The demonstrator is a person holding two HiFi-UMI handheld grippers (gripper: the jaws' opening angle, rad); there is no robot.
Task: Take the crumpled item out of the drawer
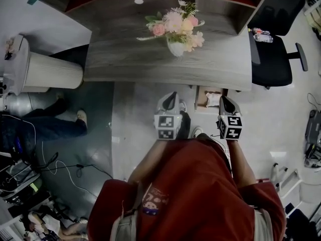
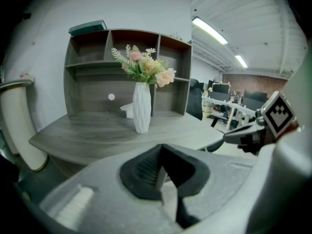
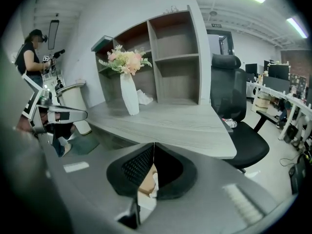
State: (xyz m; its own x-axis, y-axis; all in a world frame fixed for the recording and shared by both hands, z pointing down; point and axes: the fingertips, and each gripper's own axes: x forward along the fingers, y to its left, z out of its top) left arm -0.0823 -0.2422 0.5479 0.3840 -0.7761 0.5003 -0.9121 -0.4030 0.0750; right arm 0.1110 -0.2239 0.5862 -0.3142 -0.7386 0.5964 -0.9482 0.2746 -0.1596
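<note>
Under the front edge of the grey desk (image 1: 125,59), a small brown drawer (image 1: 200,97) stands open. A white crumpled item (image 1: 212,100) lies inside it. My right gripper (image 1: 224,100) hovers just right of the drawer, shut and holding nothing. My left gripper (image 1: 170,96) hangs to the drawer's left, also shut and holding nothing. In the right gripper view the black pads (image 3: 139,165) meet at their tips, and a sliver of the brown drawer (image 3: 145,185) with something white shows below them. The left gripper view looks over the shut pads (image 2: 146,168) toward the desk.
A white vase of pink flowers (image 1: 176,44) stands mid-desk, with a shelf unit (image 1: 150,4) behind it. A black office chair (image 1: 271,59) carrying a bottle (image 1: 263,35) sits at the right. A white ribbed bin (image 1: 47,72) and another person's legs (image 1: 50,125) are at the left.
</note>
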